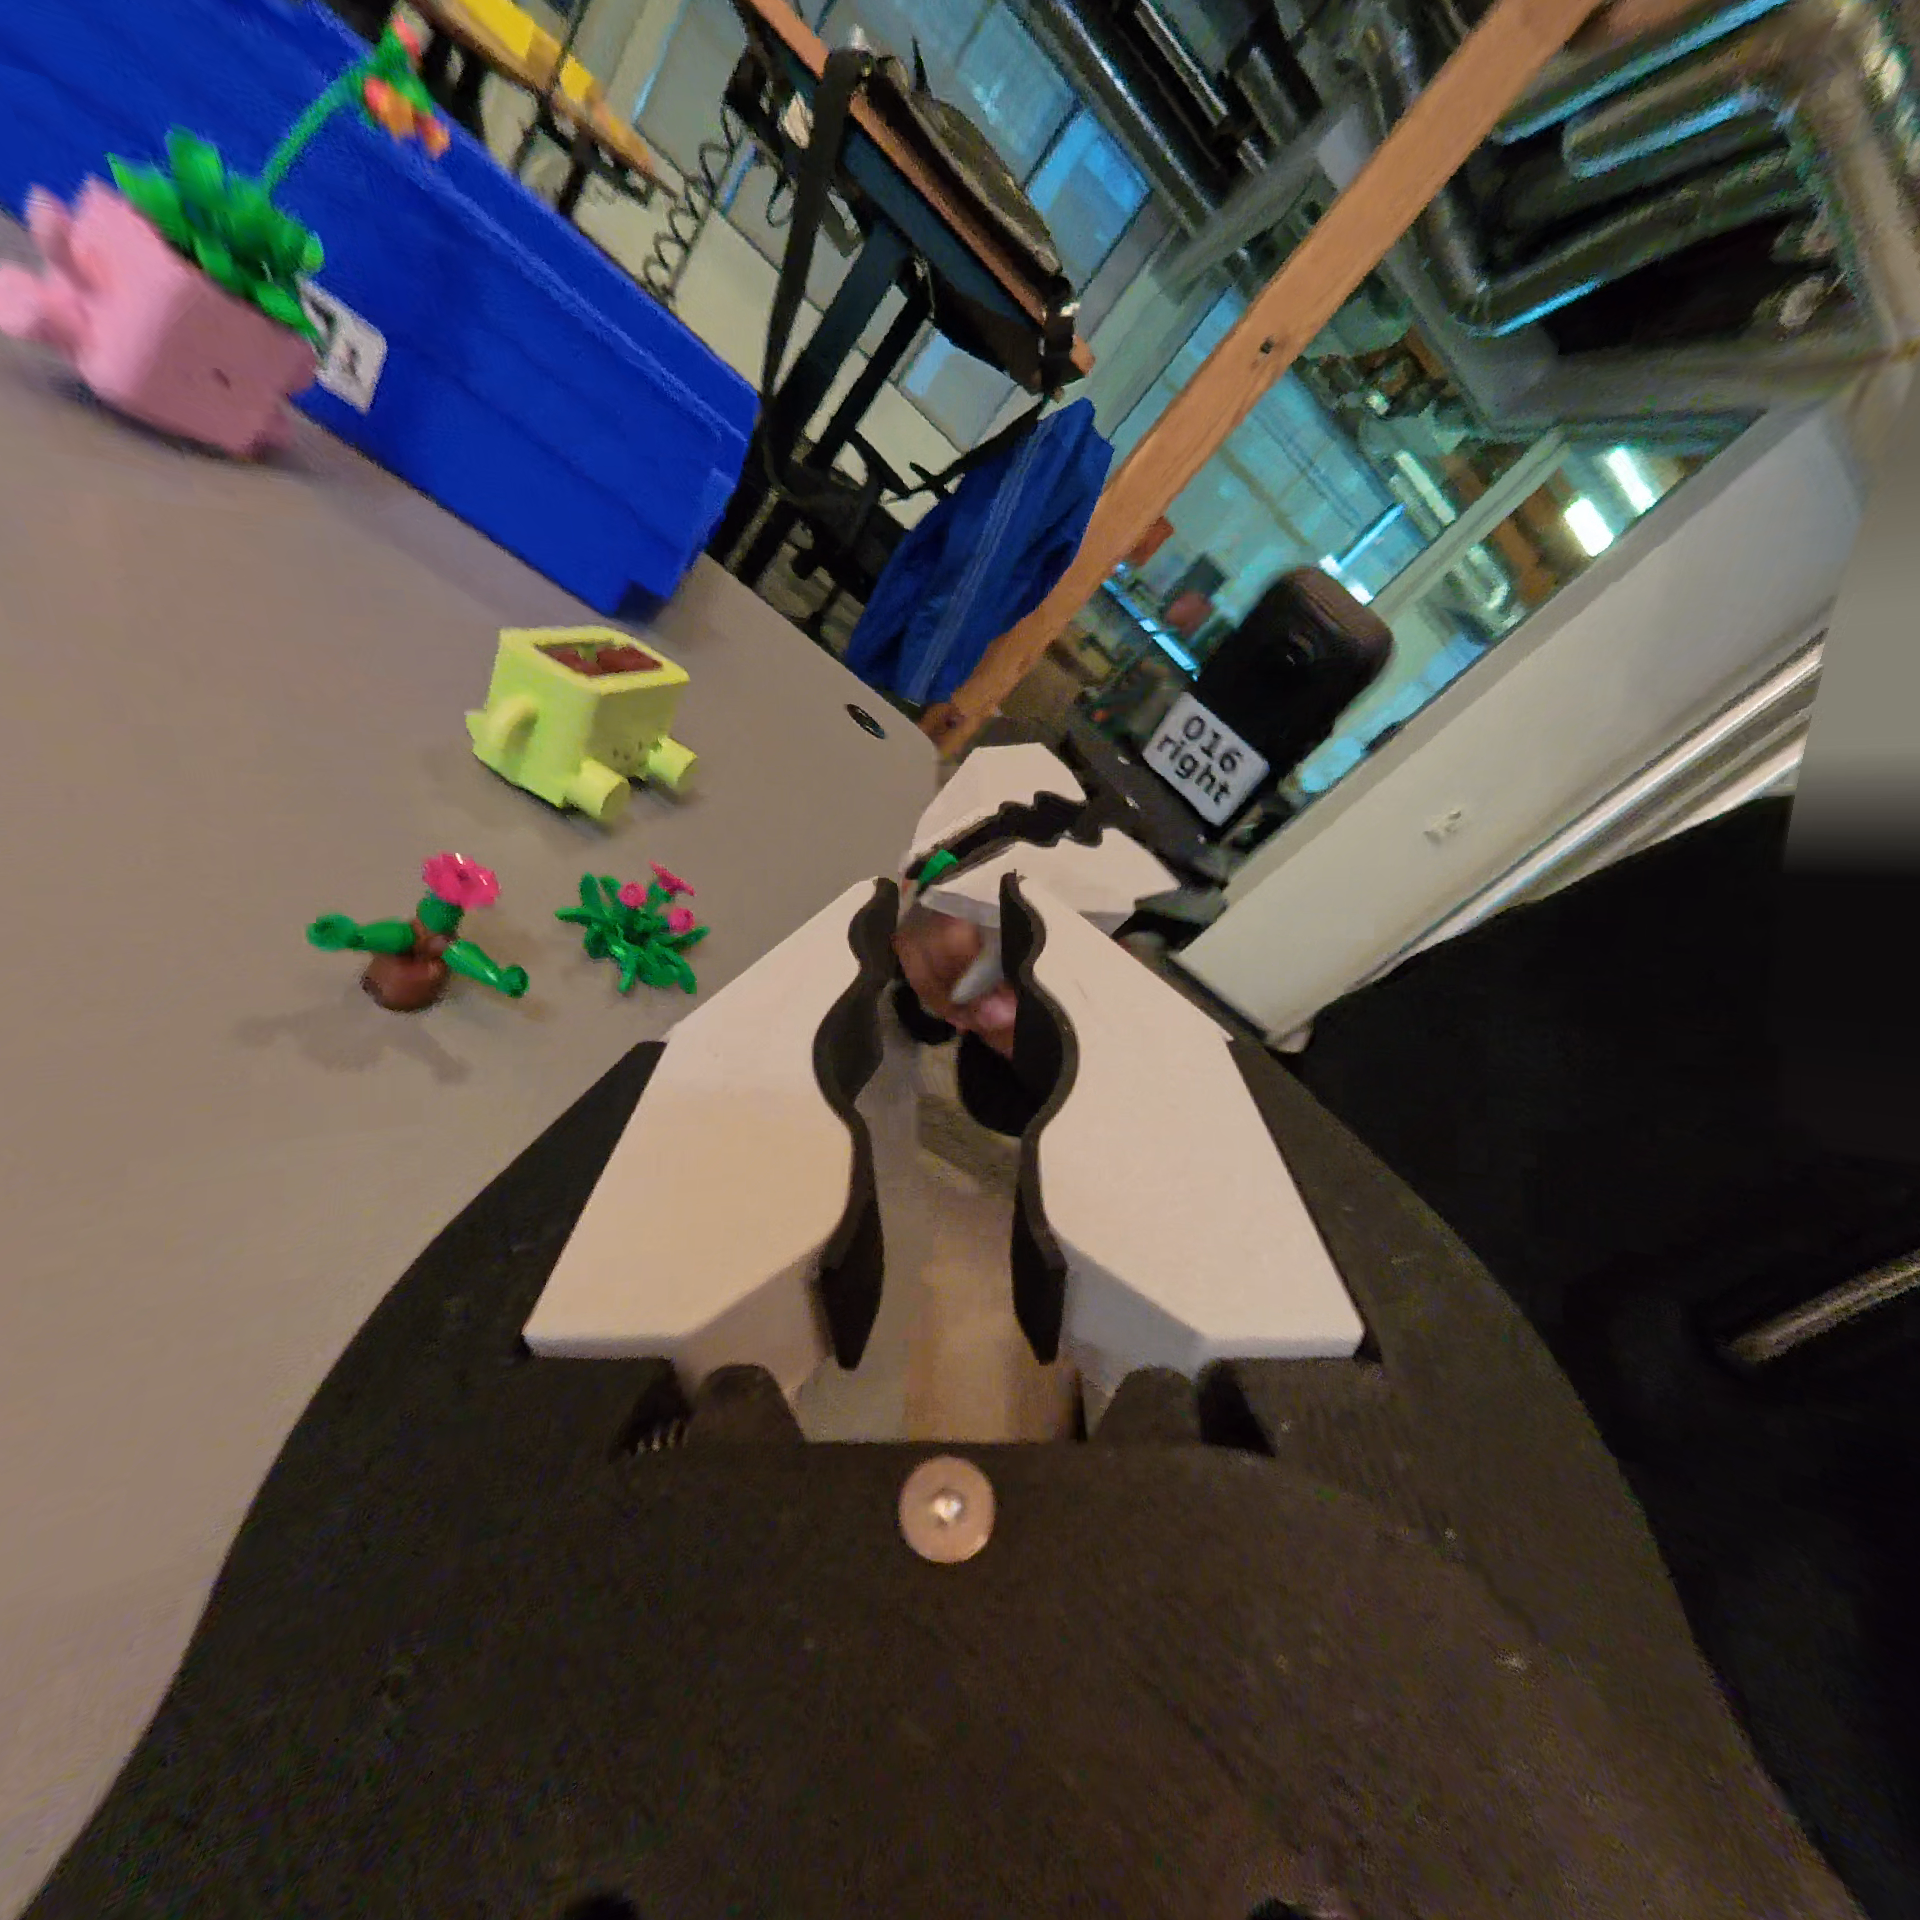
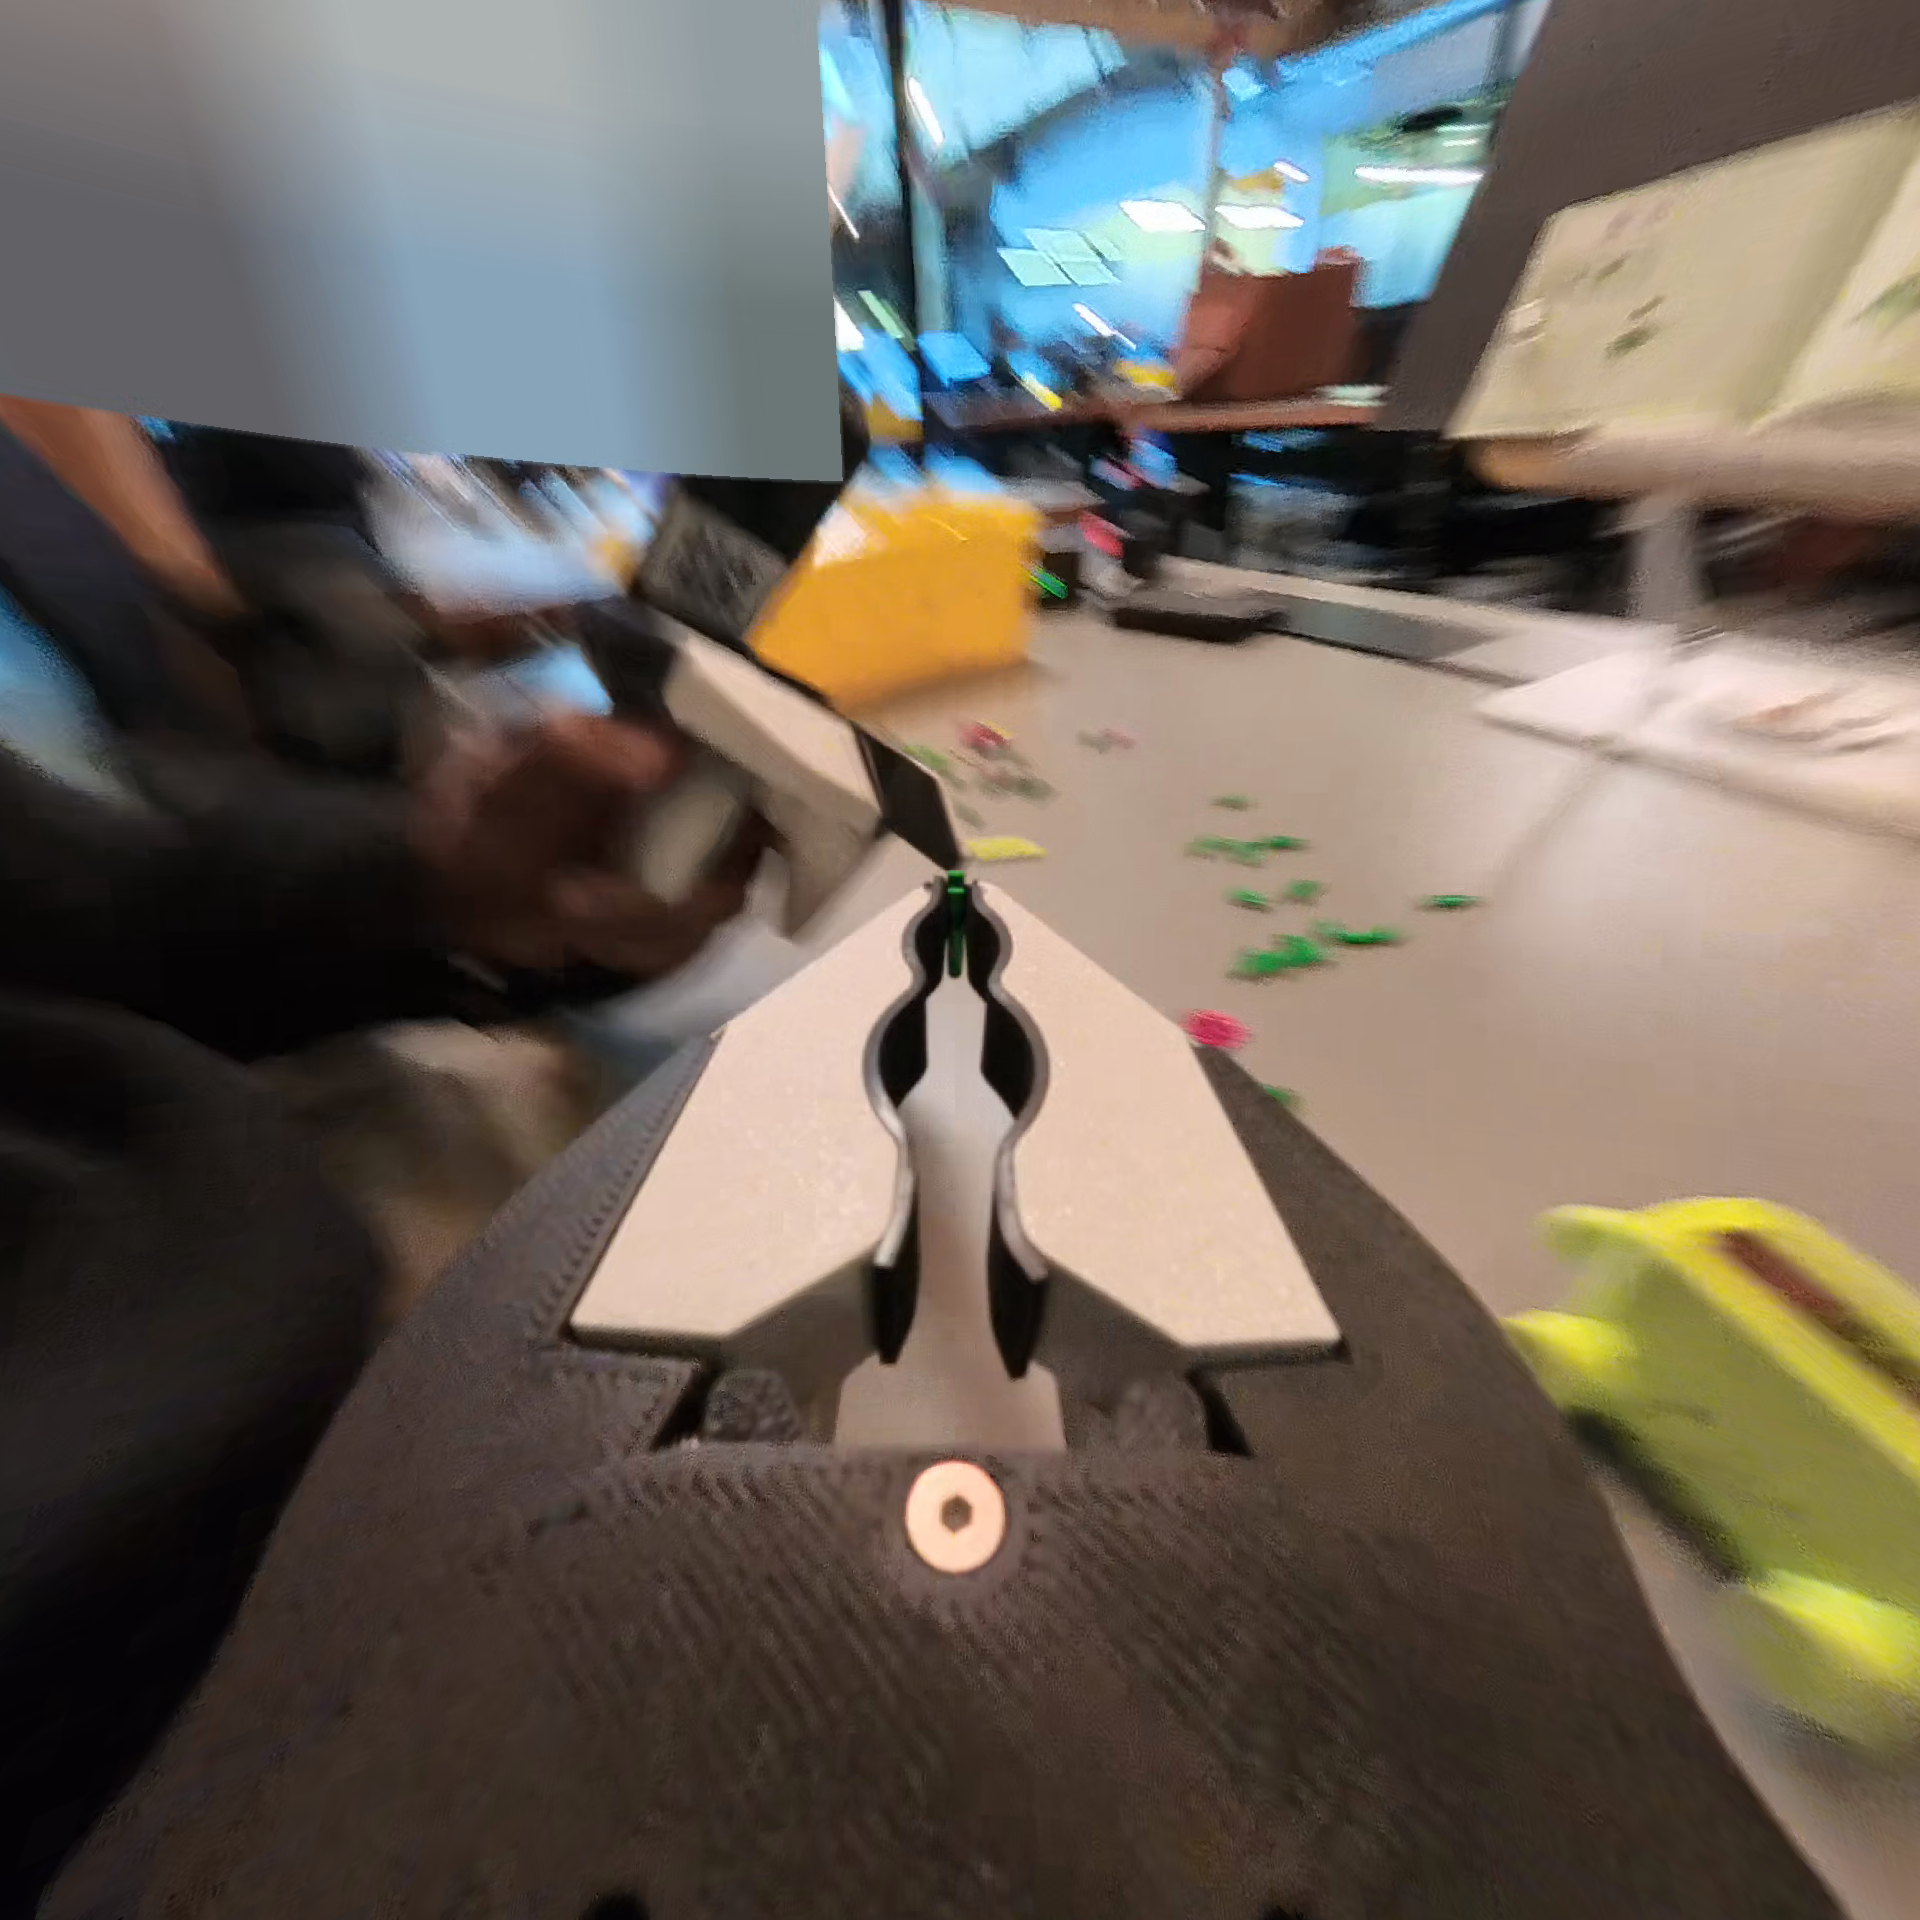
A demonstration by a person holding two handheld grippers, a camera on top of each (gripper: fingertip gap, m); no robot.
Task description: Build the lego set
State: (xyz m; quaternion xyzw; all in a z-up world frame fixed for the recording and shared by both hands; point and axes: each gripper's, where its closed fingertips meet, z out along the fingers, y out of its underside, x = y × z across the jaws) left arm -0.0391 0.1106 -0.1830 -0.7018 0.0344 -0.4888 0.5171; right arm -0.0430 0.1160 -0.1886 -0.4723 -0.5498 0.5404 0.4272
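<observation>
My right gripper [image 2: 954,902] is shut on a small green lego piece [image 2: 954,927], held upright between its tips above the table's edge. My left gripper [image 1: 948,902] faces it tip to tip with its jaws apart and nothing between them. In the left wrist view the right gripper [image 1: 940,854] shows just past my tips, pinching the green piece [image 1: 935,864]. In the right wrist view the left gripper [image 2: 925,831] comes in from the upper left, held by a hand [image 2: 551,831]. A lime-green lego pot [image 1: 577,717] stands on the grey table [image 1: 208,644].
A cactus-like plant with a pink flower [image 1: 421,935] and a small leafy plant with pink flowers [image 1: 639,925] stand near the lime pot. A pink pot with greenery [image 1: 166,301] sits by a blue bin [image 1: 499,343]. Loose green pieces [image 2: 1288,945], a yellow bin [image 2: 904,603] and an open booklet [image 2: 1662,281] lie farther off. The lime-green lego pot [image 1: 577,717] is about 15 centimetres from both grippers' fingertips. My right wrist view [image 2: 1620,1271] looks at it from another angle.
</observation>
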